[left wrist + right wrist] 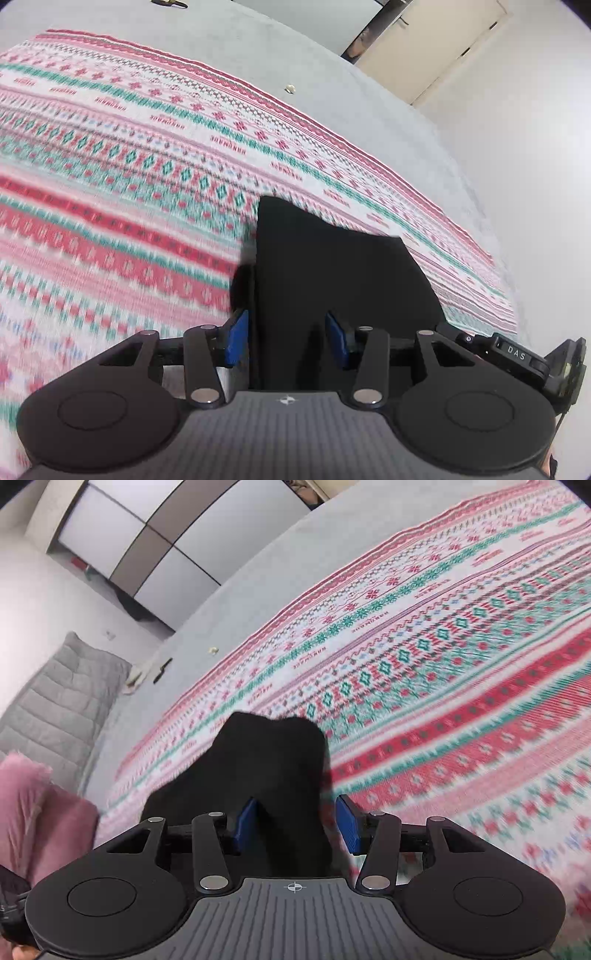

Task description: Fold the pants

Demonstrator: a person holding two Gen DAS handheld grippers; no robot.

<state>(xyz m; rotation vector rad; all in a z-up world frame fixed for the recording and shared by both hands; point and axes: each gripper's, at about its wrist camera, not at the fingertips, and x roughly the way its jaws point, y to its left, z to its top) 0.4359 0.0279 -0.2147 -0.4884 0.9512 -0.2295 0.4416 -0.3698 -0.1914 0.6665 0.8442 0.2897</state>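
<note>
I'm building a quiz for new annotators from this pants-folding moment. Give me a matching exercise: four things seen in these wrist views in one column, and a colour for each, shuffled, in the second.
Things:
1. soft fabric pants between the left gripper fingers
2. rubber finger pads on the right gripper
3. quilted padded cushion past the bed edge
4. fuzzy pillow at the right view's lower left

Colours:
A. grey
B. pink
C. black
D. blue

Pairs: 1-C, 2-D, 3-A, 4-B
</note>
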